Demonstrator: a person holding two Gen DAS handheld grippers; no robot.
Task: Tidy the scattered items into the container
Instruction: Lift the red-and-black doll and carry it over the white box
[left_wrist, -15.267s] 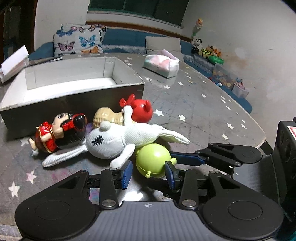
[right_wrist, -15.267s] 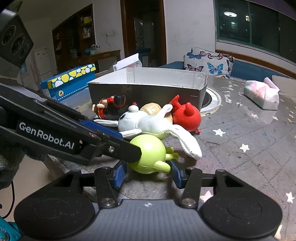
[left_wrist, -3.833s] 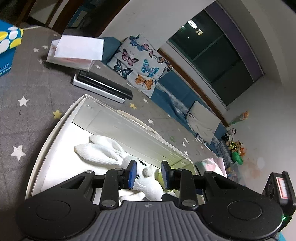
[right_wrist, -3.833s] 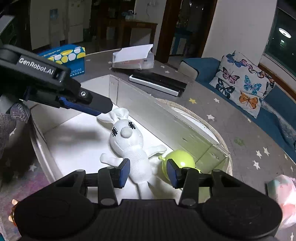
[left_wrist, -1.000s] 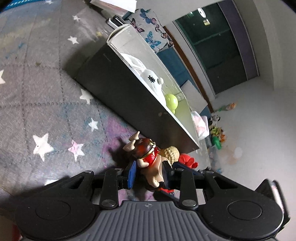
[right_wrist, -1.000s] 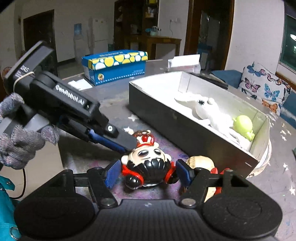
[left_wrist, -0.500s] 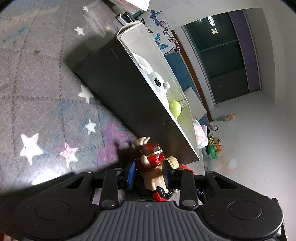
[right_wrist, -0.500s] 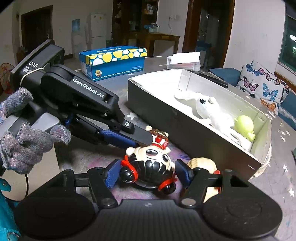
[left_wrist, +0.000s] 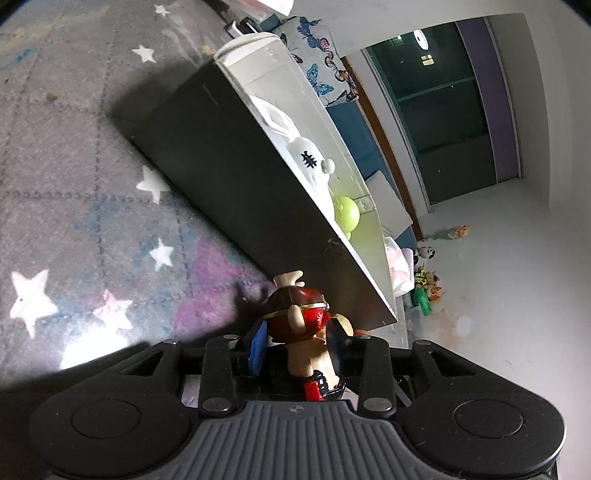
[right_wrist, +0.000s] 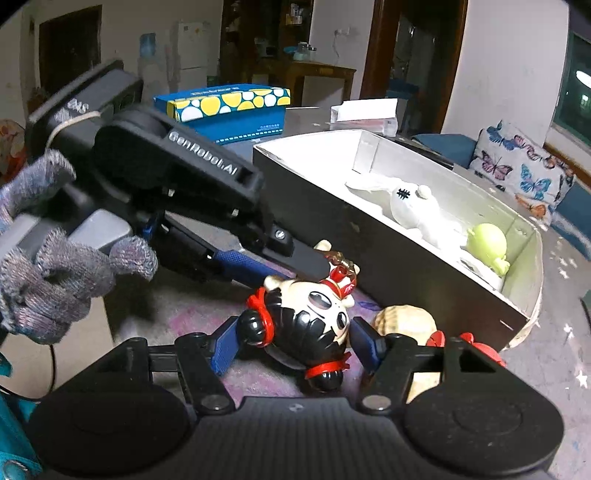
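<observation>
A doll figurine with black hair and red outfit (right_wrist: 306, 317) lies on the starry tablecloth just in front of the dark box (right_wrist: 369, 236). My left gripper (left_wrist: 295, 341) is shut on the doll's body (left_wrist: 299, 317). My right gripper (right_wrist: 295, 341) has its blue pads on both sides of the doll's head, closed against it. The left gripper also shows in the right wrist view (right_wrist: 295, 258), reaching in from the left. Inside the box lie a white plush rabbit (right_wrist: 413, 210) and a green round toy (right_wrist: 485, 238). A tan toy (right_wrist: 404, 319) and a red toy (right_wrist: 476, 347) sit beside the doll.
A blue and yellow tissue box (right_wrist: 225, 110) and a white paper box (right_wrist: 364, 112) stand behind the box. A butterfly cushion (right_wrist: 524, 173) lies at the right. The box's dark wall (left_wrist: 236, 177) stands close ahead in the left wrist view. The table edge runs at the left.
The doll has risen and tilted between both grippers. The left gripper has moved in closer over the doll, and the box looms nearer in its view.
</observation>
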